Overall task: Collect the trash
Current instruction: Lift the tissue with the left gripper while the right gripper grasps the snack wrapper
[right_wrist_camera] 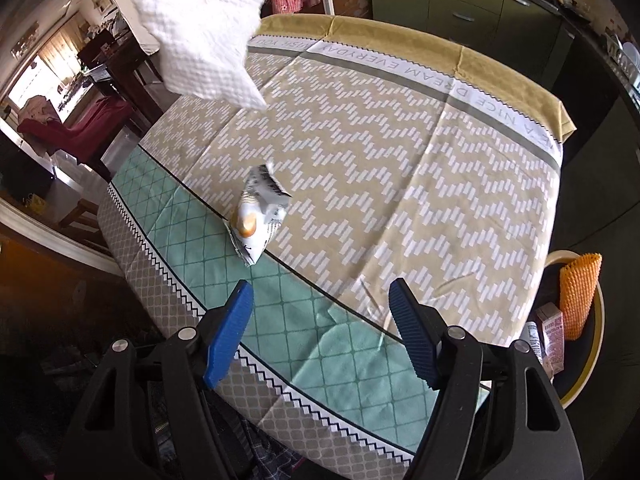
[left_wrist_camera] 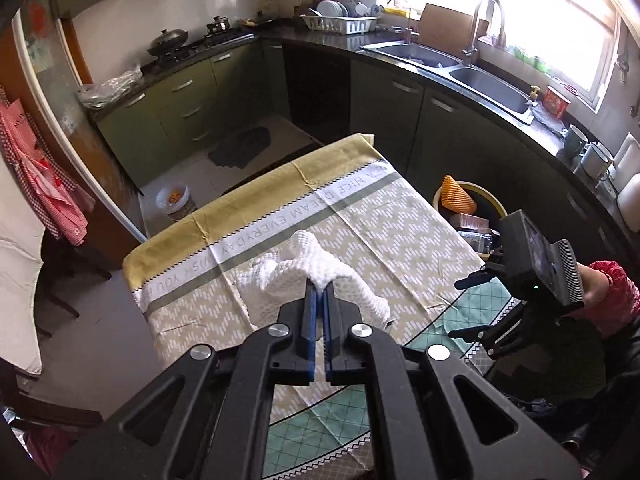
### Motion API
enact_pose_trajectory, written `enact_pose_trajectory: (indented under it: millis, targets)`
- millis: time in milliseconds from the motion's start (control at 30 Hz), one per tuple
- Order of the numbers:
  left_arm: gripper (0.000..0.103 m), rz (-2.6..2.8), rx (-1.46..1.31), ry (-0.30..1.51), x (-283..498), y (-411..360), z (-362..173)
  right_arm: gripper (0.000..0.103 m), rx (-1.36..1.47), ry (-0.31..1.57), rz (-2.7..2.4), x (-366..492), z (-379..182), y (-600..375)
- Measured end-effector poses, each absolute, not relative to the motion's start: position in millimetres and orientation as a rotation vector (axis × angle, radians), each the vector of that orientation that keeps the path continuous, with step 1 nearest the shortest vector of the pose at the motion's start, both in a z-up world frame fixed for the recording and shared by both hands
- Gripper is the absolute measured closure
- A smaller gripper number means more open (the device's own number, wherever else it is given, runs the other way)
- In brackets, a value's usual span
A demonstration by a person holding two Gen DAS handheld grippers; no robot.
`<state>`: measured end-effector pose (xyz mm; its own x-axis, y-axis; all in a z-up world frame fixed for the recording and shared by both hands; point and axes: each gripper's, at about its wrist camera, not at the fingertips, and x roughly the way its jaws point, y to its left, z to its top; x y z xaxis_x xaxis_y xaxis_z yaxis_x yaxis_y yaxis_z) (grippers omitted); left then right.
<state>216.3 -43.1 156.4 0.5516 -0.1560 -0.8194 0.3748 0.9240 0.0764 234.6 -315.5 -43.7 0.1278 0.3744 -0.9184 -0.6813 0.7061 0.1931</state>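
My left gripper [left_wrist_camera: 320, 286] is shut on a crumpled white paper towel [left_wrist_camera: 296, 266] and holds it in the air above the table. The same paper towel [right_wrist_camera: 204, 28] hangs at the top left of the right wrist view. A crumpled white and gold snack wrapper [right_wrist_camera: 256, 216] lies on the tablecloth [right_wrist_camera: 400, 152]. My right gripper [right_wrist_camera: 320, 292] hovers over the table's near edge, just short of the wrapper, open with nothing between its blue pads [right_wrist_camera: 234, 320]. In the left wrist view the right gripper [left_wrist_camera: 466, 306] sits at the table's right side, held by a hand in a red sleeve.
A yellow-rimmed trash bin [right_wrist_camera: 600, 320] stands on the floor at the table's right, holding an orange foam net [right_wrist_camera: 578, 296] and small cartons. The same bin [left_wrist_camera: 490, 196] lies between table and kitchen cabinets [left_wrist_camera: 400, 112]. A small floor bin [left_wrist_camera: 174, 200] stands beyond the table.
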Motion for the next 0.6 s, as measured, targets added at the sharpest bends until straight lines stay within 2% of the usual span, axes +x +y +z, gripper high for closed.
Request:
enact_pose_trajectory:
  millis: [267, 400, 600]
  targets:
    - [0.101, -0.217, 0.223, 0.922, 190, 7, 173, 0.029, -0.202, 1.411, 0.816, 277, -78, -256]
    - [0.101, -0.208, 0.205, 0.926, 179, 26, 169, 0.028, -0.351, 1.351, 0.790, 280, -82, -229]
    - [0.100, -0.222, 0.190, 0.943, 172, 38, 155, 0.028, -0.324, 1.465, 0.746, 296, -103, -210]
